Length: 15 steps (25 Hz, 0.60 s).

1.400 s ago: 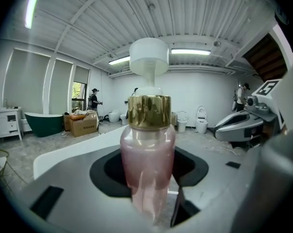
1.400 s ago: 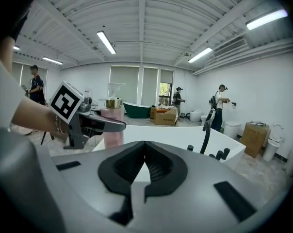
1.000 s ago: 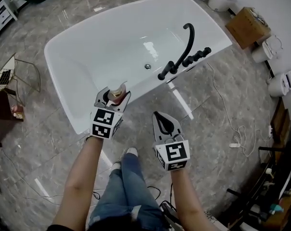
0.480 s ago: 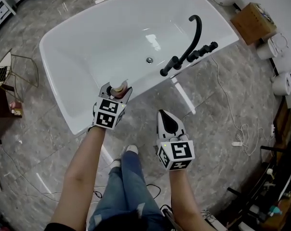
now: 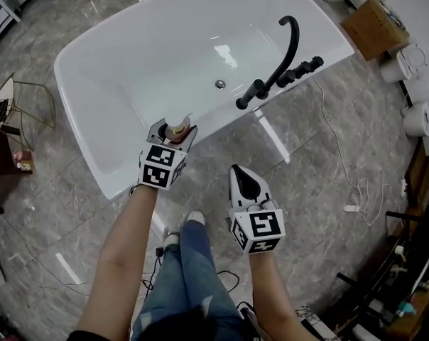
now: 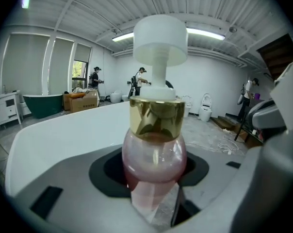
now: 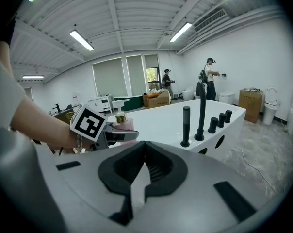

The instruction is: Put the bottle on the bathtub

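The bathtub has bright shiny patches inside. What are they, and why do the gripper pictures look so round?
Head view: the bathtub shows glare from overhead lights. Left gripper view: the wide lens curves the room, darkens corners; the bottle looms huge. Right gripper view: same curve.

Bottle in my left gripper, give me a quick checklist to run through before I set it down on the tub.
1. Grip on the bottle: ok. The left gripper is shut on its pink body.
2. Bottle upright: ok. The pump head points straight up in the left gripper view.
3. Bottle above the bathtub rim: cannot tell. The head view puts it at the near edge only.
4. Landing spot free: ok. The rim beside the gripper is bare, and the faucet stands well to the right.
5. Right gripper out of the way: ok. It is shut, empty and short of the tub.
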Available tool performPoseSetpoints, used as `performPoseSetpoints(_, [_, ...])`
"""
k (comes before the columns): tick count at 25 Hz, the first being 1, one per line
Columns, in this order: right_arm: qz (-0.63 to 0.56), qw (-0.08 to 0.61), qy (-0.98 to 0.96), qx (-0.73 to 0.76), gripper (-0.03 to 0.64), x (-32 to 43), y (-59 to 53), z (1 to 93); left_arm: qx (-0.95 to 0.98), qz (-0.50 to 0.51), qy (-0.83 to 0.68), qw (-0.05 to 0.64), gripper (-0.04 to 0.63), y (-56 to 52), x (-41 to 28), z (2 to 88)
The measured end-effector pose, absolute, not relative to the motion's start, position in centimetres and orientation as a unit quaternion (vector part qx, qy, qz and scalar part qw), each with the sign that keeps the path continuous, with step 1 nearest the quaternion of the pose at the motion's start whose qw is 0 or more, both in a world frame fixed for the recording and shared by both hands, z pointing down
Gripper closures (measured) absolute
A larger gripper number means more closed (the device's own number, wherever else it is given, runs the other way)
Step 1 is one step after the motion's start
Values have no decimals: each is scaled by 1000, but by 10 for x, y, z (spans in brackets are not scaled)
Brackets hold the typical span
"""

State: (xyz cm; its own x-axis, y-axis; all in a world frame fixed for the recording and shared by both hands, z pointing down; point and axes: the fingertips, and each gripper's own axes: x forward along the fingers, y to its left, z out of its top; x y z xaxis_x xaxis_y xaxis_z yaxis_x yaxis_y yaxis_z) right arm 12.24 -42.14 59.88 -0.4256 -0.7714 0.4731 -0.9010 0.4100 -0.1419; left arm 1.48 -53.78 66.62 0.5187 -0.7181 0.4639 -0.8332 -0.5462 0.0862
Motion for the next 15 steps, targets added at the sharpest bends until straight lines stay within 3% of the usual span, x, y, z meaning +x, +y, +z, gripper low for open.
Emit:
performPoseSetpoints(5, [184, 172, -824, 508, 601, 115, -420, 594, 855, 221, -443, 154, 350, -527, 16, 673])
performPoseSetpoints(9, [178, 172, -825, 508, 601, 114, -416, 585, 852, 226, -444, 163, 261, -520, 14, 672])
performPoseSetpoints(15, [161, 170, -828, 510, 601, 110, -409, 562, 853, 234, -440, 157, 249, -507, 3, 655])
